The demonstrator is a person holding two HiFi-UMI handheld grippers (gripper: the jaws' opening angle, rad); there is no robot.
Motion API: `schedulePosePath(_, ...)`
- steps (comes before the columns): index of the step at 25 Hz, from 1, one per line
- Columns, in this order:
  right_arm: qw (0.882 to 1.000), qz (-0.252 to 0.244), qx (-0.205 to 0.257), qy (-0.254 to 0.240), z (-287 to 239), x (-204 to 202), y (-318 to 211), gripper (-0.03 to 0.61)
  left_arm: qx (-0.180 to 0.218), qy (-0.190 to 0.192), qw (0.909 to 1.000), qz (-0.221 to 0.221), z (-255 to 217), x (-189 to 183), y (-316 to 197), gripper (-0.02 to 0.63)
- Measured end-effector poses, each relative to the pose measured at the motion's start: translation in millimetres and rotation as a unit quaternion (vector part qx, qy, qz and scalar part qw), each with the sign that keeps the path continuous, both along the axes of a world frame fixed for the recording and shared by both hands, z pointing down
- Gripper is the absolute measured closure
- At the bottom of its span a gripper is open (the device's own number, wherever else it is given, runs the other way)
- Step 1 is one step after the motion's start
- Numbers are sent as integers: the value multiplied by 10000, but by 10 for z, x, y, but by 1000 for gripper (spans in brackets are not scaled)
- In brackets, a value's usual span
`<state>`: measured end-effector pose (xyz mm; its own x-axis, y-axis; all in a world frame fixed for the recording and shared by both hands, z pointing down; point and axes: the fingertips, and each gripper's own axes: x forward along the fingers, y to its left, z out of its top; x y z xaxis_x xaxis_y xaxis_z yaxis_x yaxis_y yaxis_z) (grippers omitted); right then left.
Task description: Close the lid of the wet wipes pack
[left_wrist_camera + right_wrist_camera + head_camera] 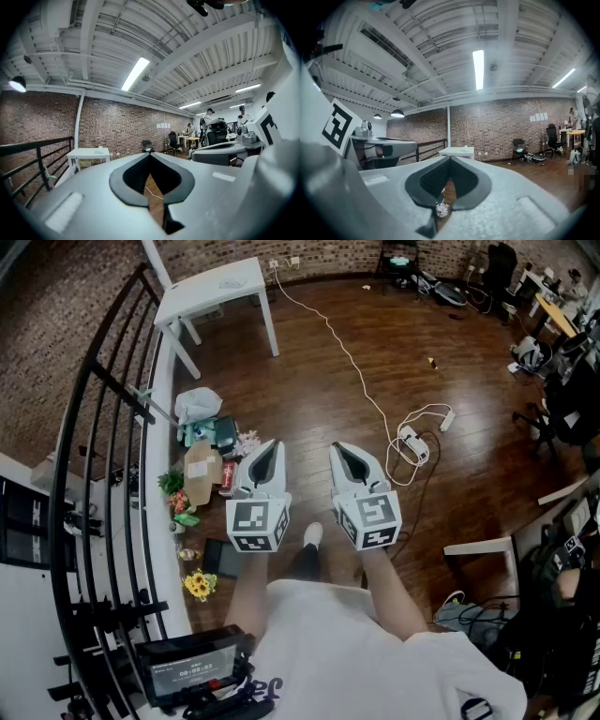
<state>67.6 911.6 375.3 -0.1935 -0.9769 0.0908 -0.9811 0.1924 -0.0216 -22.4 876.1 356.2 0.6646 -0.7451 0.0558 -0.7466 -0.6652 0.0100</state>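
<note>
I cannot pick out a wet wipes pack in any view. Both grippers are held side by side at waist height above the wooden floor, pointing forward. In the head view my left gripper [274, 445] and my right gripper [336, 447] each have their tips meeting, with nothing between them. The left gripper view shows its jaws [149, 155] shut, tip to tip, aimed at a brick wall. The right gripper view shows the same for its jaws [450, 159]. Each gripper appears at the edge of the other's view.
A white table [211, 287] stands at the back left by a black railing [112, 390]. Bags, boxes and flowers [202, 460] lie on the floor beside the railing. A white cable runs to a power strip [412, 442]. Desks and chairs fill the right side.
</note>
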Motion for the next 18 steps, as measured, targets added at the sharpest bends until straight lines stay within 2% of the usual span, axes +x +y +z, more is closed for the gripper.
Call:
schedulePosePath(3,9999,120,-1,73,-37,228,-493,588,46,-11,9999,107,-45,226,-543,598)
schedulePosePath(9,9988,459,67,179,-218,592,-1284,588,102,241,9979,600,-264,682,-1428,598)
schedulePosePath(13,9984,556,-72,29,-4,754,-1547,588,6,292,9963,813,-164,944,-1799,598)
schedulePosePath(18,9971,674,-332,73,162,961,-1880,588,-275,212,9947,967,67,1203,-2202,598)
